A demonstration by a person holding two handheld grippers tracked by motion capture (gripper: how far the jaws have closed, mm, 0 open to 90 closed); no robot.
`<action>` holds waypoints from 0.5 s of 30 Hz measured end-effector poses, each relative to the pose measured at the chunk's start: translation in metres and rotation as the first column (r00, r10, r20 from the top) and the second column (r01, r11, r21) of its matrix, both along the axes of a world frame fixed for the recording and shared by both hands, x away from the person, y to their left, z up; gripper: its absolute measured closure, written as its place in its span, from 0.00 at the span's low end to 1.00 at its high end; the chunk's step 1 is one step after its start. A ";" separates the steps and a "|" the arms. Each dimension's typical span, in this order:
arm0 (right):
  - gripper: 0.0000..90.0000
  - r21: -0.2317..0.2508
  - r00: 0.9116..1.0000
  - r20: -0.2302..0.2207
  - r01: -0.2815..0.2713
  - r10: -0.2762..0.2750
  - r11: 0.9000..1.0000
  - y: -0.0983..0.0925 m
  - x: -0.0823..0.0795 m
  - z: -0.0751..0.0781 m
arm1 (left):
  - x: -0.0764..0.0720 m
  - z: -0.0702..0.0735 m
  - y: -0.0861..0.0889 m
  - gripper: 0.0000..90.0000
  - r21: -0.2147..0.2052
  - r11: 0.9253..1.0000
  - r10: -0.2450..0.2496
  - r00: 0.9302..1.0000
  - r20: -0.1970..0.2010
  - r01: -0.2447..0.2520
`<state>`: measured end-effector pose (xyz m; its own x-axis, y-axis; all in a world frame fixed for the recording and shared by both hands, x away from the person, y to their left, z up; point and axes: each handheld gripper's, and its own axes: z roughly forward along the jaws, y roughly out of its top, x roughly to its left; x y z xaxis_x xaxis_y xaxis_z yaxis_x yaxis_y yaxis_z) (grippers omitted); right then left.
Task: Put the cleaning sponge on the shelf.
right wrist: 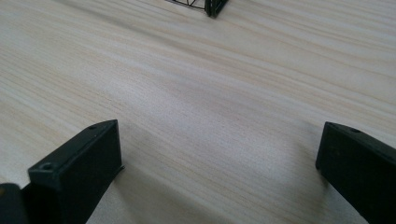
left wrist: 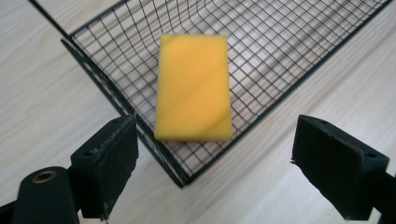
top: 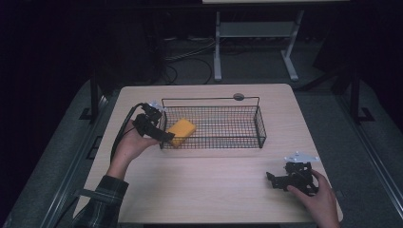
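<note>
Lying flat ahead of the wide-apart left gripper (left wrist: 215, 154), a soft rectangular sponge (left wrist: 194, 86) sits inside the wire basket (left wrist: 289, 56), its near corner blurred; the right gripper (right wrist: 219, 163) gapes too.

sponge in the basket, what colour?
Yellow-orange sponge, plain; clearest in the left gripper view.

1. Pale wooden table (top: 214, 190): spreads beneath and ahead of both pairs of jaws.
2. Round grey disc (top: 238, 97): on the table's far edge, well beyond the jaws.
3. White desk frame (top: 217, 52) and floor cables (top: 190, 57): farther beyond still.
</note>
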<state>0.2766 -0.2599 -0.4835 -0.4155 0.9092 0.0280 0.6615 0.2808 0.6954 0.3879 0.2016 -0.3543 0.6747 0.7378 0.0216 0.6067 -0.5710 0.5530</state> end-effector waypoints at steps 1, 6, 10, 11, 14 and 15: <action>0.00 0.000 1.000 0.000 0.000 0.000 1.000 0.000 0.000 0.000 | -0.003 -0.001 0.002 0.15 -0.003 1.000 0.004 1.000 0.003 -0.004; 0.00 0.000 1.000 0.000 0.000 0.000 1.000 0.000 0.000 0.000 | -0.018 -0.005 0.013 0.15 -0.005 1.000 0.017 1.000 0.010 -0.017; 0.00 -0.001 1.000 0.000 0.000 0.000 1.000 0.000 0.000 0.000 | -0.028 -0.010 0.021 0.15 -0.013 0.999 0.031 0.999 0.014 -0.031; 0.00 -0.001 1.000 0.001 0.000 0.000 1.000 0.000 0.000 0.000 | -0.030 -0.011 0.023 0.15 -0.010 0.999 0.032 0.999 0.011 -0.032; 0.00 0.001 1.000 0.000 -0.002 0.002 1.000 0.000 0.000 0.000 | -0.037 -0.017 0.028 0.15 -0.014 0.999 0.041 0.999 0.013 -0.040; 0.00 -0.002 1.000 0.000 -0.004 0.004 1.000 0.000 0.000 0.000 | -0.039 -0.018 0.029 0.15 -0.014 0.999 0.041 0.999 0.015 -0.040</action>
